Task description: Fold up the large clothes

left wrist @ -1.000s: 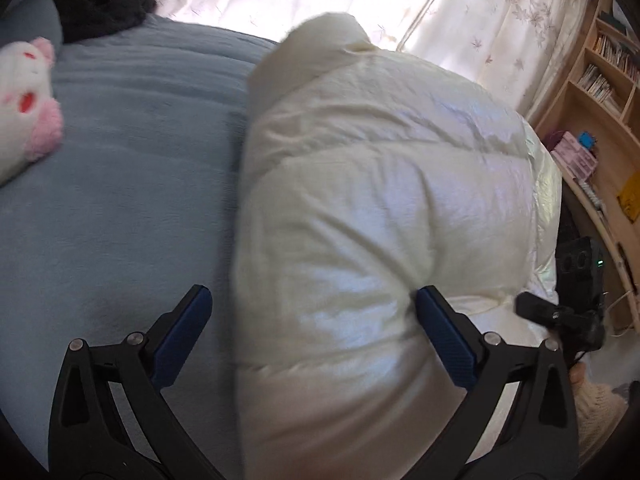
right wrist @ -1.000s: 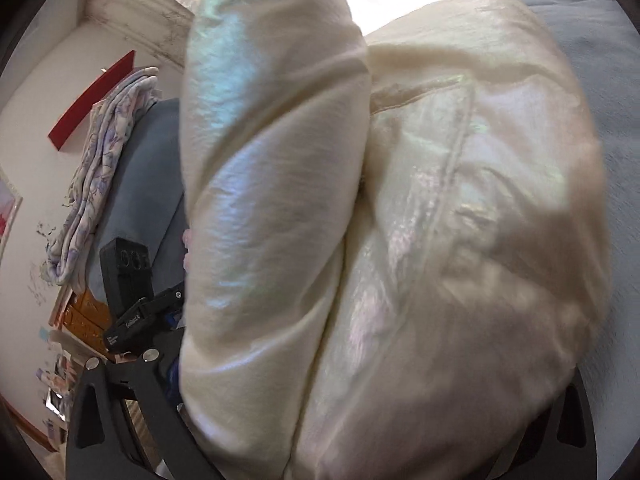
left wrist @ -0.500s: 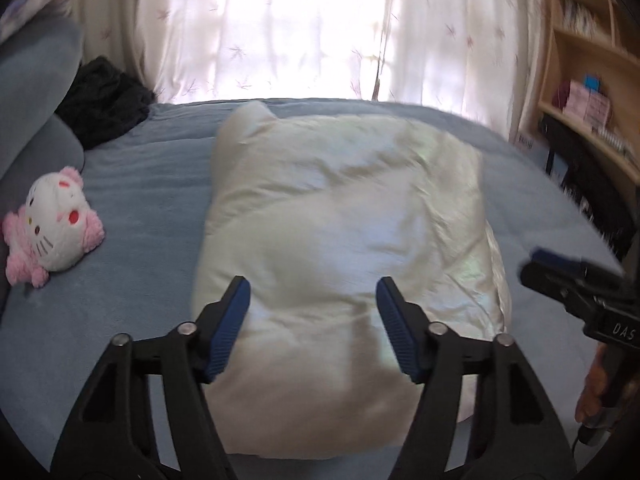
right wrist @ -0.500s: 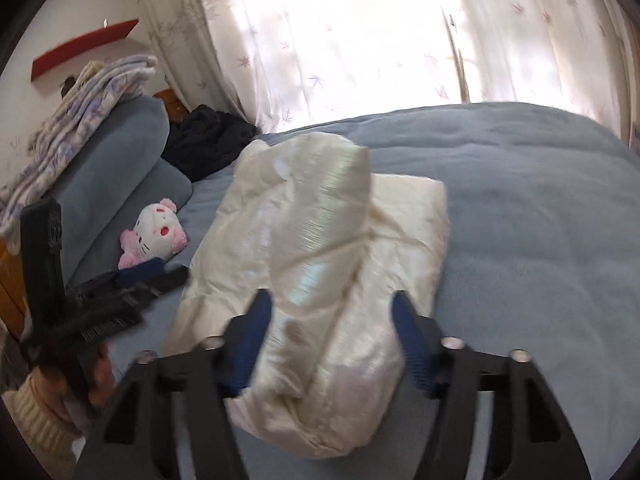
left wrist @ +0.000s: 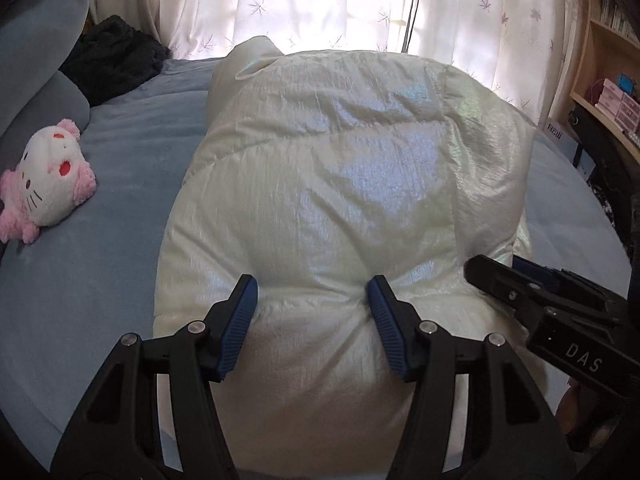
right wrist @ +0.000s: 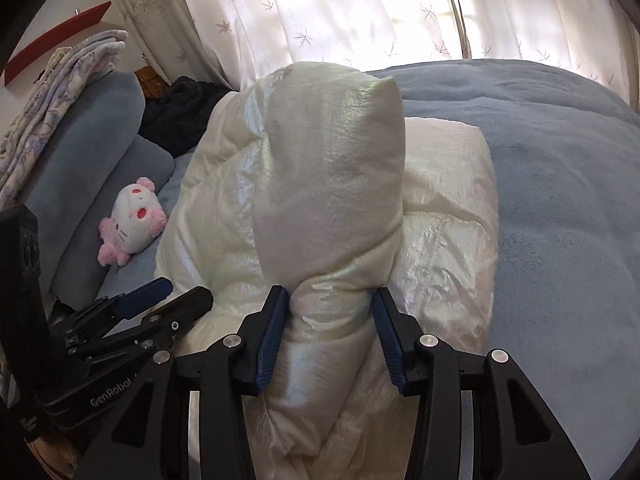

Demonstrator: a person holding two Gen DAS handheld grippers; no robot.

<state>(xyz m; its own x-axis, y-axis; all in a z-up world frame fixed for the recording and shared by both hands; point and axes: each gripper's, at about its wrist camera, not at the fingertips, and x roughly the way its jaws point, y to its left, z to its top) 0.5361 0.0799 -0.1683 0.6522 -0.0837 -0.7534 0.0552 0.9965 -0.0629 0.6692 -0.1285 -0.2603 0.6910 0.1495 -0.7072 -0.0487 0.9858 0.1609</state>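
On the blue bed (left wrist: 120, 152) our cream puffer jacket (left wrist: 328, 184) lies bulked, hiding the bedding behind; a plush cat (left wrist: 44, 184) sits left; our left gripper (left wrist: 312, 312) and right gripper (right wrist: 330, 320) close, fingers pinching jacket folds; its near hem is cut off.

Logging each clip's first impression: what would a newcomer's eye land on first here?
The puffy cream jacket, shiny and bundled in the middle of the blue bed, fills both views. The left gripper and right gripper are each closing on a pinched fold of its near edge. A pink-and-white plush toy lies on the bed to the jacket's left, with bright floral curtains behind.
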